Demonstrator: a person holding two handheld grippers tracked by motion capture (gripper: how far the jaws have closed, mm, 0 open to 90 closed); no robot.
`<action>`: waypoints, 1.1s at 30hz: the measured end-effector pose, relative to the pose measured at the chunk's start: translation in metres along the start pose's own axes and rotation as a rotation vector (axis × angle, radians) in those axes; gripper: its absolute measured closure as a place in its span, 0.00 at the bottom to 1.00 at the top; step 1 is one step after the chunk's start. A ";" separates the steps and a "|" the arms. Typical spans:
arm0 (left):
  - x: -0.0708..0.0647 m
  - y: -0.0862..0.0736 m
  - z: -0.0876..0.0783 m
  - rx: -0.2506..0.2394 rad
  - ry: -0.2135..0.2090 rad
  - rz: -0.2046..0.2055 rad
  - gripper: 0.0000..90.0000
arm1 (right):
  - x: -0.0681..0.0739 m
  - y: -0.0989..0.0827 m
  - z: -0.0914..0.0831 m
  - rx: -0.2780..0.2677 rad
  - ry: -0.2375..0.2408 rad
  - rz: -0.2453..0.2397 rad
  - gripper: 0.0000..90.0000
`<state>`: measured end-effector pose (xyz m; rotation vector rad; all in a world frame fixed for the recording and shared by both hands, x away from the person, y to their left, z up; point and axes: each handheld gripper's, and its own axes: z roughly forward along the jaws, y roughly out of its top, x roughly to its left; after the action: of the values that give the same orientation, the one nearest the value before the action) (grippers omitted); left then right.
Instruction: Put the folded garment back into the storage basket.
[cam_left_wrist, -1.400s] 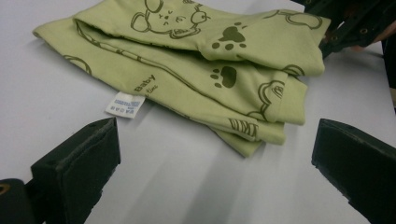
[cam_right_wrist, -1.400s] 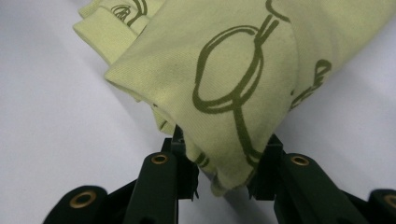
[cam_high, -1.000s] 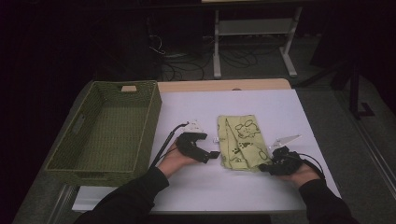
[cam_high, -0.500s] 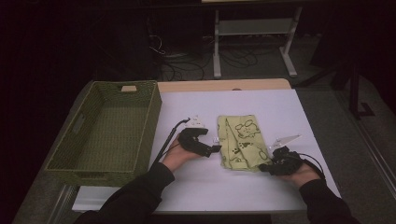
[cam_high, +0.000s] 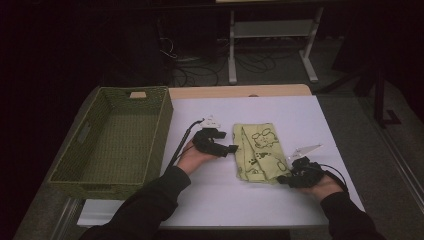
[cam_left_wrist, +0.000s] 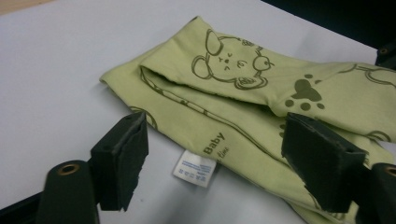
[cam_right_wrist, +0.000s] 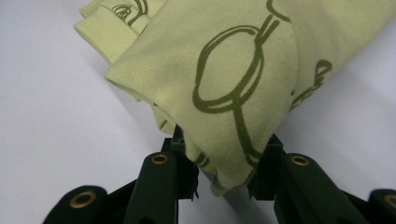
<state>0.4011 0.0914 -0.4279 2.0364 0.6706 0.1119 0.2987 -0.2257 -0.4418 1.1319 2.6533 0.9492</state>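
A pale green baby garment (cam_high: 260, 150) with bear and paw prints lies folded on the white table (cam_high: 300, 115). My left gripper (cam_high: 233, 148) sits at its left edge. In the left gripper view the garment (cam_left_wrist: 243, 93) and its white label (cam_left_wrist: 195, 168) lie between the jaws of that gripper (cam_left_wrist: 222, 161). The jaws have just been closing, and the pads stand apart from the cloth. My right gripper (cam_high: 281, 179) is at the garment's near right corner. In the right gripper view this gripper (cam_right_wrist: 223, 177) is shut on a bunched fold of the garment (cam_right_wrist: 224, 60).
A green woven basket (cam_high: 162, 132) stands at the left of the table, close to my left forearm. A wooden strip (cam_high: 240, 91) runs along the table's far edge. Bare white surface lies in front of and behind the garment.
My left gripper has slid right, up to the garment's left edge, and its jaws have narrowed. The right gripper has stayed put, holding the corner.
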 end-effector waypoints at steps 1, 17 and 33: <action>0.001 0.001 0.001 0.001 0.005 -0.001 0.26 | 0.000 0.000 0.000 0.000 0.000 0.000 0.76; 0.024 0.018 0.021 0.022 0.042 -0.010 0.39 | -0.001 0.000 0.000 -0.002 0.006 -0.002 0.76; 0.046 0.033 0.046 0.058 0.088 -0.003 0.49 | -0.001 0.000 0.000 0.000 0.010 -0.003 0.76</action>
<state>0.4698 0.0659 -0.4345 2.0958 0.7391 0.1827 0.2996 -0.2268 -0.4421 1.1254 2.6622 0.9575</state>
